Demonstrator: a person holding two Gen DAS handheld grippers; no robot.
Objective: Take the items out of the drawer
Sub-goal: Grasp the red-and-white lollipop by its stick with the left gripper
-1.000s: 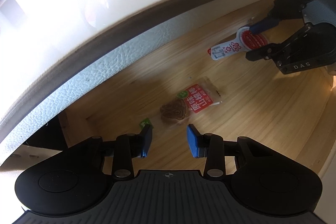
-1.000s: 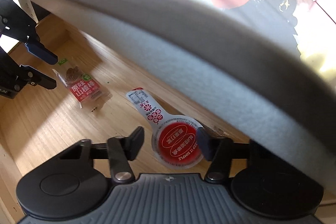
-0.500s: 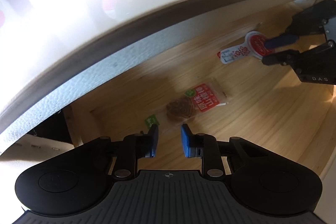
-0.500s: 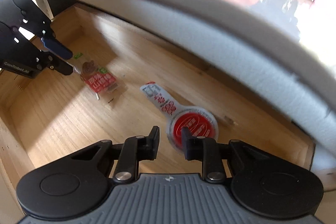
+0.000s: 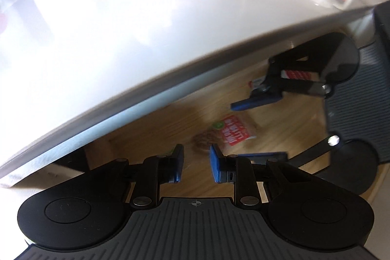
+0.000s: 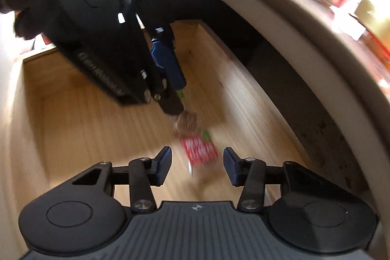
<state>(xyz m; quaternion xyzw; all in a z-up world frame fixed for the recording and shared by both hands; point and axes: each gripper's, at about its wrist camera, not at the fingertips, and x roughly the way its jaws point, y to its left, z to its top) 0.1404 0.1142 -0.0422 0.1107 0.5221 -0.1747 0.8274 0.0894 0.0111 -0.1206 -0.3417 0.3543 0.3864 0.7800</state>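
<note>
Glossy white tabletop (image 5: 121, 40) fills the upper half of the left wrist view, overexposed, with blurred orange and brown objects along its far edge at 12 to 1 o'clock. In the right wrist view its thick pale rim curves from 12 o'clock down to 4 o'clock.

Beneath it we see an open wooden drawer (image 5: 151, 138), its light, grained floor crossing both views.

Next in size are the two black tongs with blue pads. The left gripper (image 5: 196, 166) sits at 6 o'clock in its own view, its jaws partly apart with bare wood showing in the gap. From the right wrist it comes in from 11 o'clock, pointing steeply down into the drawer. The right gripper (image 6: 197, 168) sits at 6 o'clock in its own view, and its jaws are opening. From the left wrist it reaches in from 3 o'clock.

Between them lies a flat snack packet (image 5: 229, 135) on the drawer floor, with a red label, a brown biscuit and a small green tab. Its red end lies between and just ahead of the right pads, which do not press on it. Its tab end lies at the left gripper's tips, also unpinched. Motion blur softens the packet.

Smallest, at 2 o'clock in the left view, is a white and red round-lidded pack (image 5: 296, 74), partly hidden behind the right gripper's finger.
</note>
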